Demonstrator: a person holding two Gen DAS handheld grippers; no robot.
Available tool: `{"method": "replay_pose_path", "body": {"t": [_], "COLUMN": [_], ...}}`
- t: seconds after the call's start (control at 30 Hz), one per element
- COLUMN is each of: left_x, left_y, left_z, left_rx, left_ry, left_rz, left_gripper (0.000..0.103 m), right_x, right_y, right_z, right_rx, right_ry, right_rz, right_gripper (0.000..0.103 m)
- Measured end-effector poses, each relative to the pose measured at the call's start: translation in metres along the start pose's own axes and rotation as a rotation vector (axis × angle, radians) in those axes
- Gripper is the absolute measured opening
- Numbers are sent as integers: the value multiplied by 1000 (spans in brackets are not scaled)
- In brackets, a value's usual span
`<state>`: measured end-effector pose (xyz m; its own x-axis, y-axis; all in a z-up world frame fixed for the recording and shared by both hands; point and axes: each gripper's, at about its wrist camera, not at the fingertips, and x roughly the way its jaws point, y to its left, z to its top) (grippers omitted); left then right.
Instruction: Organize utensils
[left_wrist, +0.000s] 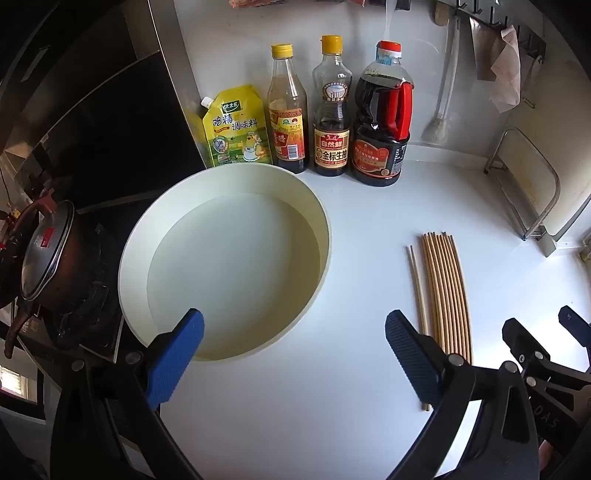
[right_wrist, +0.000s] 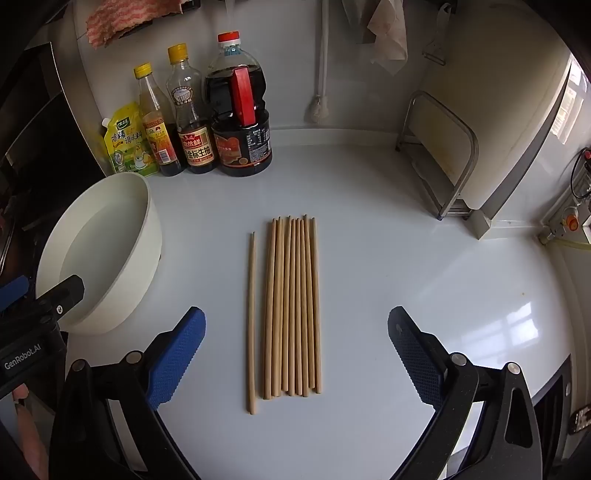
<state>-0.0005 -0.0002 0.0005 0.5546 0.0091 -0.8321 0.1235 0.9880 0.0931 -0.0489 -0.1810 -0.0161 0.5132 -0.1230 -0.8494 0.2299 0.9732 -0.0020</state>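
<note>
Left gripper (left_wrist: 294, 360) hides the chopsticks' (left_wrist: 447, 295) near ends.

Basin: round cream plastic basin (left_wrist: 225, 258), empty, on white counter (left_wrist: 369, 258).
Chopsticks: pale wooden chopsticks (left_wrist: 445, 291), bundled right of basin.
Left gripper (left_wrist: 294, 354): blue pads wide apart.

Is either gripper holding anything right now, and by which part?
Nothing held. The left gripper and right gripper are both open; the chopsticks lie untouched on the counter.

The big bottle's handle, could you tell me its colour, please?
Red handle, clearest in the left wrist view.
</note>
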Motion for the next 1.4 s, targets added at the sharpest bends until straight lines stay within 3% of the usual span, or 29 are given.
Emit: {"method": "replay_pose_path", "body": {"t": [1.4], "left_x": [-4], "left_y": [3], "left_z": [3], "left_rx": [-5], "left_ry": [-1], "left_rz": [-1], "left_gripper": [97], "right_x": [-2], "right_y": [-1], "right_z": [1], "right_rx": [2], "right_ry": [-8], "right_rz": [1], "right_gripper": [95]}}
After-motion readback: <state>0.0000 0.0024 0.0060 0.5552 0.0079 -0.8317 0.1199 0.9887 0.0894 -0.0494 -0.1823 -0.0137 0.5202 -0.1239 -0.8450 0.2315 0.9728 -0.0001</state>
